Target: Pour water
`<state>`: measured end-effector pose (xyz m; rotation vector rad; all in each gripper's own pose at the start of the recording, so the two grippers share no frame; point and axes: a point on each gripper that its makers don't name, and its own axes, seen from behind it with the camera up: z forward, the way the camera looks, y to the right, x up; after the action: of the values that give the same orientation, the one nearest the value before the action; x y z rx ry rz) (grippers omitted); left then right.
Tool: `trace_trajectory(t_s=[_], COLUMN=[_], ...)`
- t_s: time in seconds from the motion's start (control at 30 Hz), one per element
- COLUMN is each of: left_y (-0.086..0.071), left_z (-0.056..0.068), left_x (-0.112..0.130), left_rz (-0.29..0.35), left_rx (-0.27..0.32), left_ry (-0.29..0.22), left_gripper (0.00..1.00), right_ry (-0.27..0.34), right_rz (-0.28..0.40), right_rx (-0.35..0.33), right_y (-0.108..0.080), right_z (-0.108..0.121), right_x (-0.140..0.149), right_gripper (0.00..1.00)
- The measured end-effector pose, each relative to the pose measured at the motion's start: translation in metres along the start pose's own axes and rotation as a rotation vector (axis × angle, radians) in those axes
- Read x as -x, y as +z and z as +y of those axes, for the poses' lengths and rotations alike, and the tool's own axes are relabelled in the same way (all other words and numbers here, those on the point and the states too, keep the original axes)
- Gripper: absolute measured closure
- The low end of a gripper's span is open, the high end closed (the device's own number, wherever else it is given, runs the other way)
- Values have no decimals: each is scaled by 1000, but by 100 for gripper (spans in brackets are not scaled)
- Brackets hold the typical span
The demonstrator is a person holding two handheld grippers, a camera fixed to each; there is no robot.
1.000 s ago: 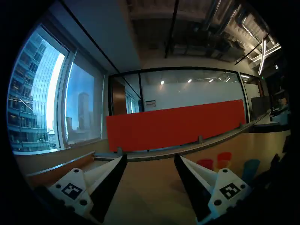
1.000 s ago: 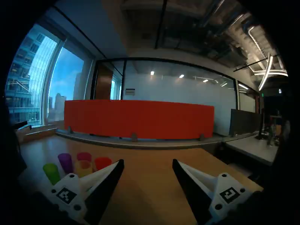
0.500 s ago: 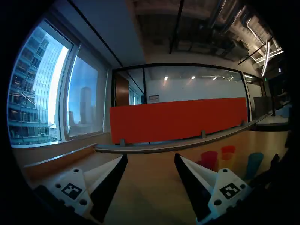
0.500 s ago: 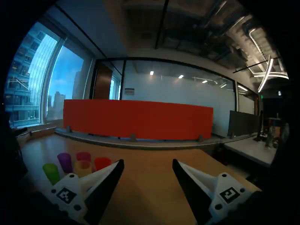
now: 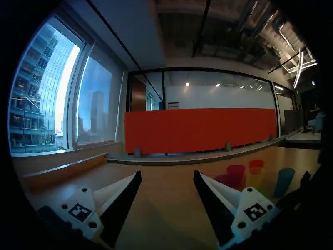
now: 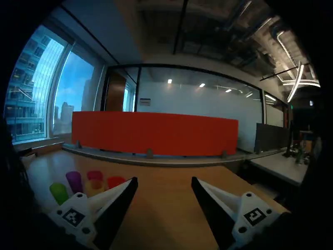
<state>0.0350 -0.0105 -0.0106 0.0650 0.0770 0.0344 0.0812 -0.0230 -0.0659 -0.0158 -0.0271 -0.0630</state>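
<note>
Several coloured plastic cups stand in a cluster on the wooden table. In the right gripper view a green cup, a purple cup, a pink cup, a yellow cup and a red cup sit at the lower left, just beyond my right gripper's left finger. My right gripper is open and holds nothing. In the left gripper view a magenta cup, an orange cup and a blue cup stand at the right, behind the right finger. My left gripper is open and holds nothing.
A long orange divider panel runs along the table's far edge. Tall windows line the left side. A glass-walled room lies behind the divider. A second desk with items on it stands to the right.
The left gripper view has swung and levelled, so the cups now sit more fully in view at its right. The right gripper has barely shifted. Both grippers stay open.
</note>
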Motion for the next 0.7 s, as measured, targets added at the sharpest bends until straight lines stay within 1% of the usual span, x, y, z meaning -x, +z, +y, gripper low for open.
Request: trace_trajectory(t_s=[0.1,0.3,0.6,0.7], left_y=[1,2,2,3], left_z=[-1,-2,-6,-5], left_x=[4,10,20,21], left_rz=[-6,-13,-28,-35], left_rx=[-3,0,2,5], left_ry=[5,-19,-40,-36], left_gripper=[7,7,7,7], right_ry=[-4,-5,-6,-8], right_rz=[0,0,0,2], right_rx=[1,0,1,3], right_y=[0,-1,-2,-3], right_z=[0,0,1,1], right_x=[1,-2,-3,-3], right_gripper=[0,0,0,0])
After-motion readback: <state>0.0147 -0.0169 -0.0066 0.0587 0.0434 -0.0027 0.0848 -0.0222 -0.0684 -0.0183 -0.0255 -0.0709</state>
